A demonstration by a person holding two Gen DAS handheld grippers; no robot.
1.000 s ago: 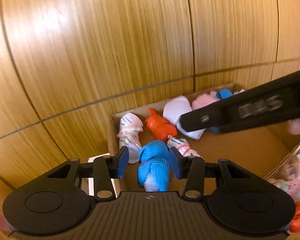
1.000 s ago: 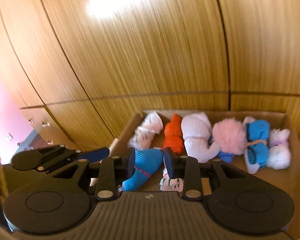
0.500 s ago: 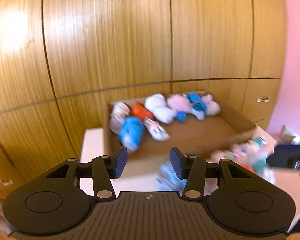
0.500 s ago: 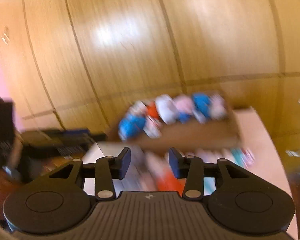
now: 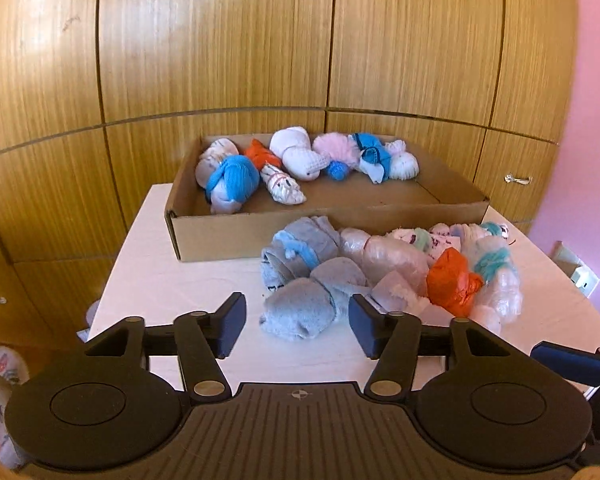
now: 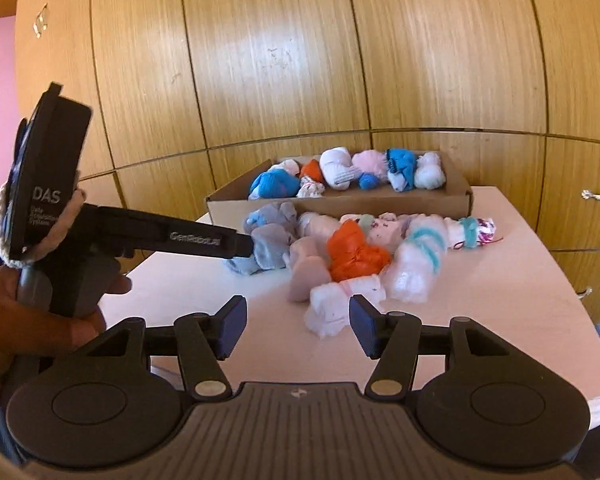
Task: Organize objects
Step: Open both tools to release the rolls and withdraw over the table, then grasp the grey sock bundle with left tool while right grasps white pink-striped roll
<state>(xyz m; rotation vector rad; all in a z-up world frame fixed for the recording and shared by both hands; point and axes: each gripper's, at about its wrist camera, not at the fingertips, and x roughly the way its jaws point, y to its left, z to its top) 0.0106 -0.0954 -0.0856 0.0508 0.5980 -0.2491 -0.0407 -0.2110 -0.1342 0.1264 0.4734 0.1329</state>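
A shallow cardboard box (image 5: 236, 232) (image 6: 340, 206) stands at the back of the white table and holds several rolled sock bundles, among them a blue one (image 5: 234, 182) (image 6: 270, 184). A pile of loose sock bundles lies in front of the box, with grey ones (image 5: 304, 308) (image 6: 268, 246) and an orange one (image 5: 450, 280) (image 6: 352, 254). My left gripper (image 5: 296, 328) is open and empty, just short of the nearest grey bundle. My right gripper (image 6: 298, 326) is open and empty, in front of a white bundle (image 6: 336, 306).
Wooden cabinet doors (image 5: 220, 40) stand behind the table. The white table (image 5: 172, 280) (image 6: 500, 320) ends at a rounded front-right edge. The left hand-held gripper body (image 6: 140, 236) reaches in from the left in the right wrist view.
My left gripper let go of the blue bundle, which now lies in the box. Both grippers have pulled back from the box to the pile on the table, jaws wide open.
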